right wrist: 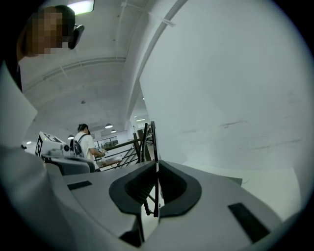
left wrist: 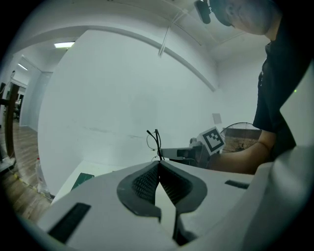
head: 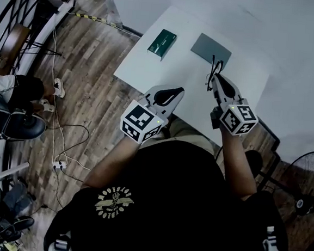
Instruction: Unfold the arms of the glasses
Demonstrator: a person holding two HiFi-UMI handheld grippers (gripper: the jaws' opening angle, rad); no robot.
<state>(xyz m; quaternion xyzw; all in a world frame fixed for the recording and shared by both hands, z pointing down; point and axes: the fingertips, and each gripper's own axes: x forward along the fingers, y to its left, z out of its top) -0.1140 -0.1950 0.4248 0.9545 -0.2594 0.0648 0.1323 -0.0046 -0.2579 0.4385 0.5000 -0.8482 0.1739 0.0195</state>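
Glasses stand up-frame, clamped in R gripper at upper centre; L gripper, jaws together w/ nothing between, sits just lower left, not touching.

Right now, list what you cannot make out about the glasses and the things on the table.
Glasses: too small and thin in the head view to tell whether the arms are folded; right gripper view, the right gripper covers most of them.
Green box: head view, any label too small to read.
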